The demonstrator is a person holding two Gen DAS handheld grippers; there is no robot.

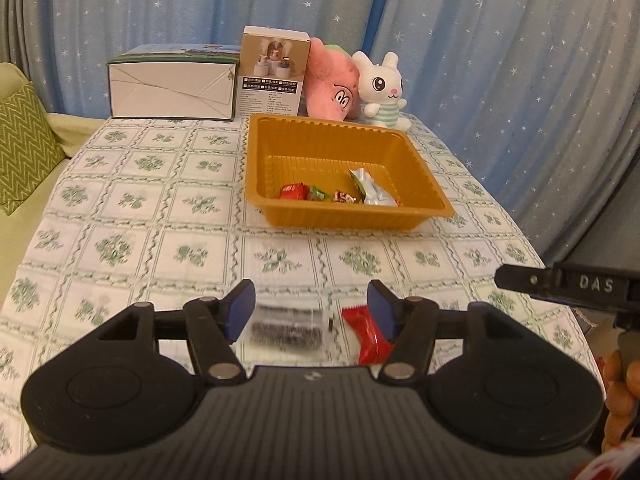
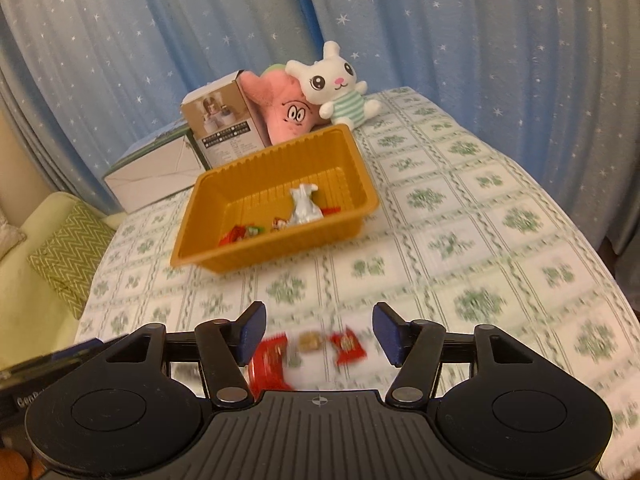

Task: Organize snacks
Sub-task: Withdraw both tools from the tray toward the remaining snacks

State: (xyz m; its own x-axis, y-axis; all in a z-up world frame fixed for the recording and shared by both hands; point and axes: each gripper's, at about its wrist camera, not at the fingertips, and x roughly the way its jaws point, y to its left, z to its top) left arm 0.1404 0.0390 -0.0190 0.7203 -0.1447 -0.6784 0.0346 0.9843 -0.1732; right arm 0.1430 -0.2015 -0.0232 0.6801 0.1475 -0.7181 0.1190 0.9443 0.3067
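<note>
A: Start at the bottom of each view. What are the fingers doing?

B: Both sets are released. In the left wrist view the left gripper [image 1: 311, 308] has its blue pads spread, pressing on nothing. Between them on the cloth lies a blurred dark packet [image 1: 289, 326], and a red wrapper [image 1: 370, 334] sits just by the right-hand pad, partly tucked behind it.

A: And the other?

B: The right gripper [image 2: 319, 334] is likewise spread and empty. Low centre of its frame there are three loose snacks: a larger red packet [image 2: 270, 364] near the left pad, a small tan sweet [image 2: 310, 341] in the middle, and a small red sachet [image 2: 347, 346] to its right. All are smeared, so I cannot read labels.

A: Why held like that?

B: My guess: fingers parted and angled down at the cloth suit a pickup, each straddling the piece it may close on.

A: Farther up?

B: Mid-frame stands the orange tray [image 1: 434, 184], on the flowered tablecloth [image 1: 120, 200]. It already holds several pieces near its front wall: a red one, a green one, a small mixed one and a silvery bag [image 1: 374, 194]. So the sorting looks partly done, with loose items left.

A: And behind it?

B: At the top, against the starred blue curtain [image 1: 500, 60], a white carton [image 1: 172, 92], a printed box [image 1: 274, 76], a pink plush [image 1: 330, 88] and a white rabbit toy [image 1: 380, 88], set back out of the working area.
</note>
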